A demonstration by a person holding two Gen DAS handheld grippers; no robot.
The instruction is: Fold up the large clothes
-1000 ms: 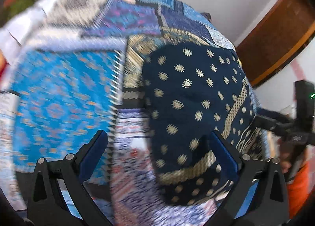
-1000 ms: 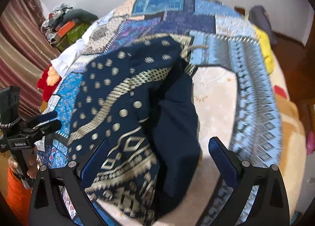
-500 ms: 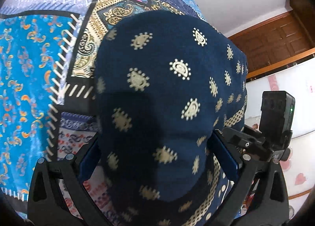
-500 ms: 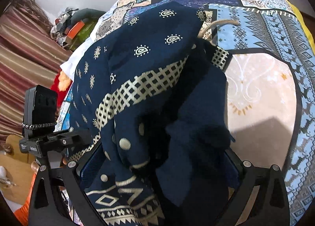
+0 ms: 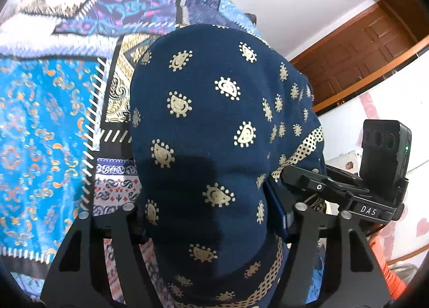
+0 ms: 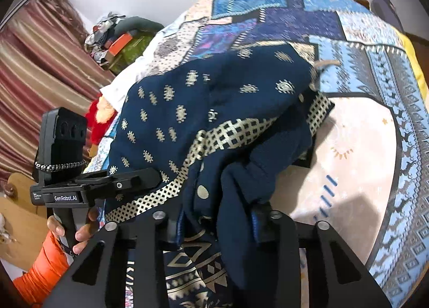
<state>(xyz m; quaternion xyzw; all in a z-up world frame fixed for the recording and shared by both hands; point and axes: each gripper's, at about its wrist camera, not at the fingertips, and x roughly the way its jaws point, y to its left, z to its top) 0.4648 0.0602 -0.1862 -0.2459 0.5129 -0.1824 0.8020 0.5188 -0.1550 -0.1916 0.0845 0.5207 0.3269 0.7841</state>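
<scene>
On the patchwork bedspread (image 6: 370, 47), both hand-held grippers (image 5: 209, 216) (image 6: 217, 223) are closing on the navy garment (image 6: 214, 109).

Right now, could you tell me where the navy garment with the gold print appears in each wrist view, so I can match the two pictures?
Left wrist view: the navy garment fills the centre, bulging up between the closing fingers of the left gripper.
Right wrist view: it spreads across the centre and left, a bunched fold between the closing fingers of the right gripper.
Shared landmark: the blue patchwork bedspread underneath.
</scene>
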